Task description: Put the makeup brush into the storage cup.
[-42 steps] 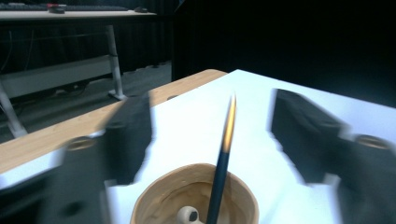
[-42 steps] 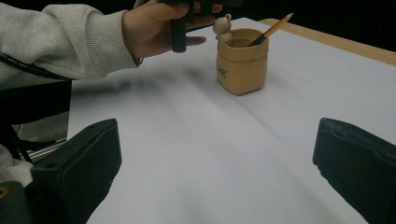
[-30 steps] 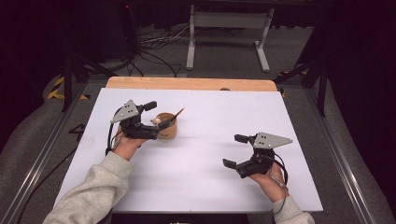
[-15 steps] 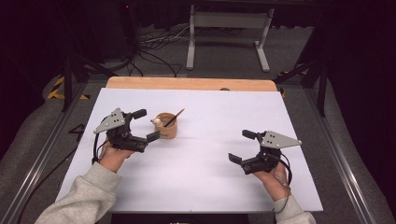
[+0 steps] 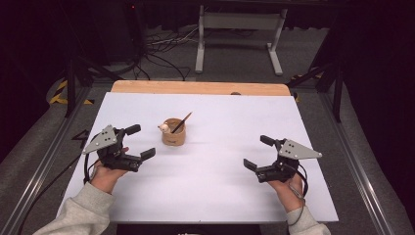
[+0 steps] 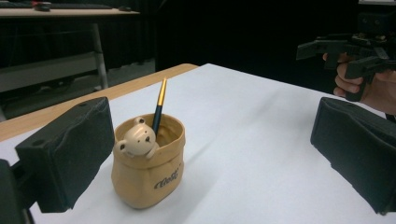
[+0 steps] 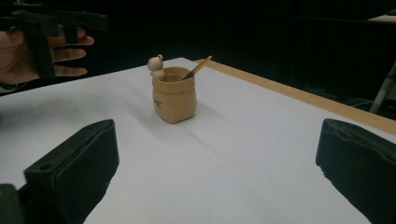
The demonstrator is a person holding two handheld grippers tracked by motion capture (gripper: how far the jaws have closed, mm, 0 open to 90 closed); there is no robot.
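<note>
My left gripper (image 5: 140,142) has its jaws spread wide and grasps nothing; between them, in the left gripper view, I see the pot (image 6: 148,168) close ahead, apart from both pads. My right gripper (image 5: 258,153) is spread just as wide and holds nothing — the pot (image 7: 173,98) stands well ahead of it in the right gripper view, between the two black jaws as they frame it.

The pot (image 5: 173,132) is a tan, sack-shaped holder, upright on the white table (image 5: 215,191), a little left of the middle and nearer the far edge. A small bear (image 6: 137,142) leans over its rim on the side towards my left gripper. A pen (image 6: 159,105) stands in it, tilted — dark barrel, gold upper part, its top end slanting towards the far right in the high view.

My left hand (image 5: 105,174) rests on the table near the left edge, my right hand (image 5: 286,185) near the right, well apart from the pot
</note>
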